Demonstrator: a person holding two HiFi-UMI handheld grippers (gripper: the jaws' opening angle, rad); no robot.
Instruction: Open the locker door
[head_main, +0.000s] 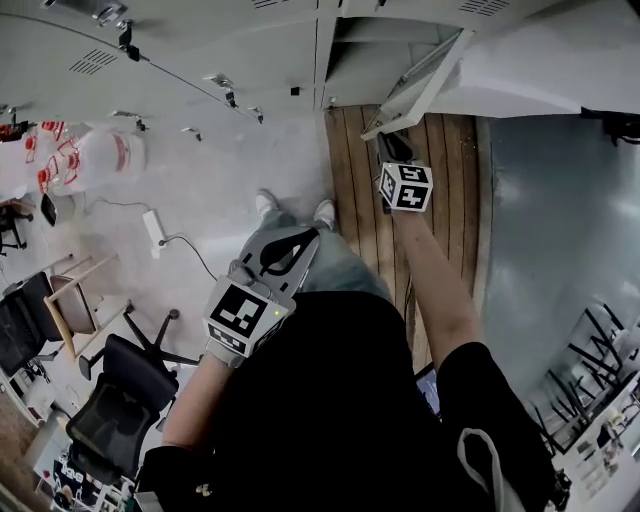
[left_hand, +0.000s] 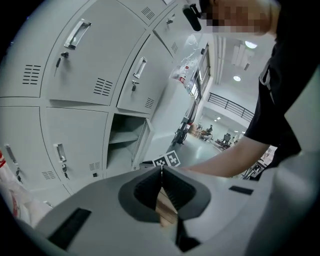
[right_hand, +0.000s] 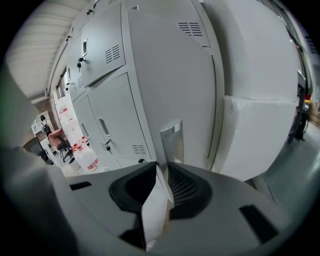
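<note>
The grey locker door (head_main: 420, 88) stands swung open from the locker row, above the open compartment (head_main: 350, 55). My right gripper (head_main: 393, 148), marker cube behind it, reaches to that door's edge. In the right gripper view its jaws (right_hand: 162, 167) are pinched on the pale door edge (right_hand: 155, 210), just below the metal handle (right_hand: 172, 141). My left gripper (head_main: 272, 255) hangs low by the person's legs. Its jaws (left_hand: 161, 169) are shut with nothing between them. The left gripper view also shows the open compartment (left_hand: 125, 137) with a shelf inside.
Closed lockers (head_main: 180, 50) with handles fill the wall to the left. White jugs with red labels (head_main: 100, 155) and a power strip (head_main: 155, 225) lie on the floor. Office chairs (head_main: 120, 400) stand at lower left. A wooden floor strip (head_main: 355, 180) runs under the door, and a grey panel (head_main: 540, 250) rises to the right.
</note>
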